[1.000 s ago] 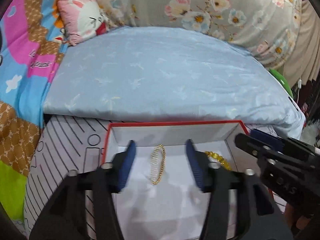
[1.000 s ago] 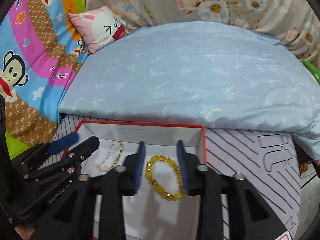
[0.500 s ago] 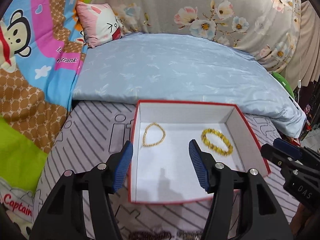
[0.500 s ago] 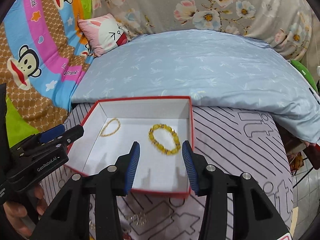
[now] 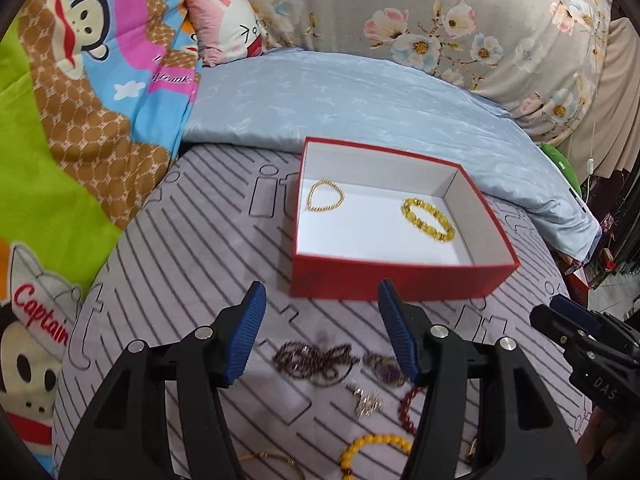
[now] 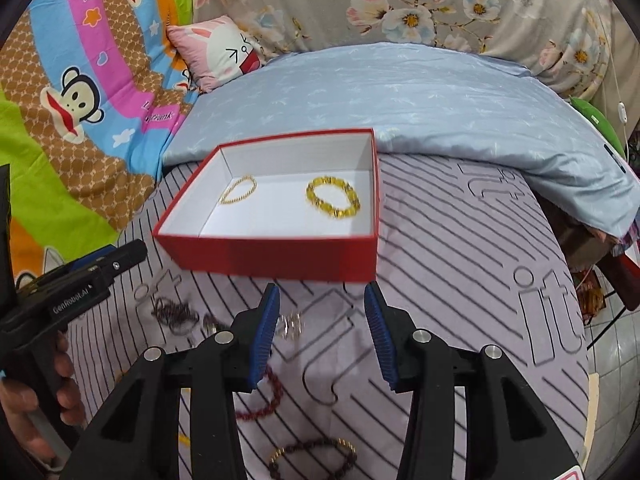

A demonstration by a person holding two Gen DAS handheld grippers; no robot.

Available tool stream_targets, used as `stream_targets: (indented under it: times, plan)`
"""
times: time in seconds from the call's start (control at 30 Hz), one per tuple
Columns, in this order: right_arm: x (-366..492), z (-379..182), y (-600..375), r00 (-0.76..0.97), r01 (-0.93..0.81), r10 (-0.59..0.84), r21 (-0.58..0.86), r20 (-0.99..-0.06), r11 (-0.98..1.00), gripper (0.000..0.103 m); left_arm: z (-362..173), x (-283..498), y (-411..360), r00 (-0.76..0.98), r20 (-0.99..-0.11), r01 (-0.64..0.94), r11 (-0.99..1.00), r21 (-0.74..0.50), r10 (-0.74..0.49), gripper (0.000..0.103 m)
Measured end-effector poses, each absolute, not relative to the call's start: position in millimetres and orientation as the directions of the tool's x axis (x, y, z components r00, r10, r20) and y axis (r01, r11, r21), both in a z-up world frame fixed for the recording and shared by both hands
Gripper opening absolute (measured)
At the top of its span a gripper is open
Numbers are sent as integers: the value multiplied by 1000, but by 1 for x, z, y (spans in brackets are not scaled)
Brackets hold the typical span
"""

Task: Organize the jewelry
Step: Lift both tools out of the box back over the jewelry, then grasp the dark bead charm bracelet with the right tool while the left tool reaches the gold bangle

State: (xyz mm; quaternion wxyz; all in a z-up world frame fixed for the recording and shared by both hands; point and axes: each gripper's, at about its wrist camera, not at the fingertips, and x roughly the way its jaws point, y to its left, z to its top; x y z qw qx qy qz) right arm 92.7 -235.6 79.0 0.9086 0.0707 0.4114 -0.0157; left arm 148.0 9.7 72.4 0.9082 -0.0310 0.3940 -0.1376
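Having drawn back from the red box (image 5: 400, 280), now ahead of both jaws with two gold bracelets (image 5: 326, 196) inside, standing parted and empty over loose jewelry (image 5: 316, 360) on the bed, ready for next pick.

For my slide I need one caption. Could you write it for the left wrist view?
Open left gripper above loose jewelry on striped bedding, facing a red box holding two gold bracelets.

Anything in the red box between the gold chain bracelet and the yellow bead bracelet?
Nothing: bare white floor of the red box separates the gold chain bracelet from the yellow bead bracelet, in both wrist views.
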Motion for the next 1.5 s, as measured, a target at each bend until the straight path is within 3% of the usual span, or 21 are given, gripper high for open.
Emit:
stream_targets:
  times: [0.67, 1.4, 1.47, 1.5]
  plan:
    - [14, 37, -229, 568, 104, 37, 116, -822, 988, 43, 34, 76, 48, 600, -761, 168, 969, -184, -248, 55]
    - [4, 21, -227, 540, 112, 42, 122, -841, 986, 41, 12, 49, 71, 574, -789, 133, 976, -174, -219, 56]
    - [5, 21, -227, 539, 110, 45, 123, -841, 986, 41, 11, 48, 67, 572, -790, 144, 975, -170, -222, 72]
    - [5, 20, -227, 538, 110, 45, 123, -842, 986, 41, 11, 47, 66, 573, -789, 146, 975, -168, -221, 74]
